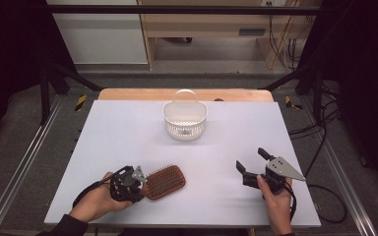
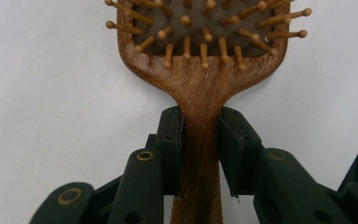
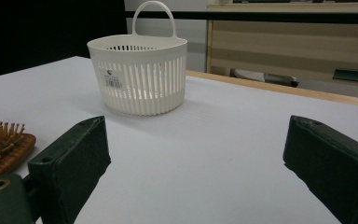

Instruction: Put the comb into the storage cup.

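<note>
A wooden paddle hairbrush (image 1: 166, 182) lies bristles-up on the white table at the front left. My left gripper (image 1: 145, 188) is shut on its handle. In the left gripper view the two black jaws press on both sides of the narrow wooden handle (image 2: 200, 154), just below the brush head (image 2: 200, 79). My right gripper (image 1: 250, 158) rests at the front right with its jaws wide apart and nothing between them. In the right gripper view the open jaws (image 3: 198, 140) frame bare table, and the brush's edge (image 3: 0, 144) shows at the left.
A white slotted plastic basket (image 1: 184, 129) with a loop handle stands at the middle back of the table (image 1: 128, 137); in the right gripper view the basket (image 3: 140, 79) sits ahead and to the left. A wooden strip edges the table's far side. Cables lie on the floor at the right.
</note>
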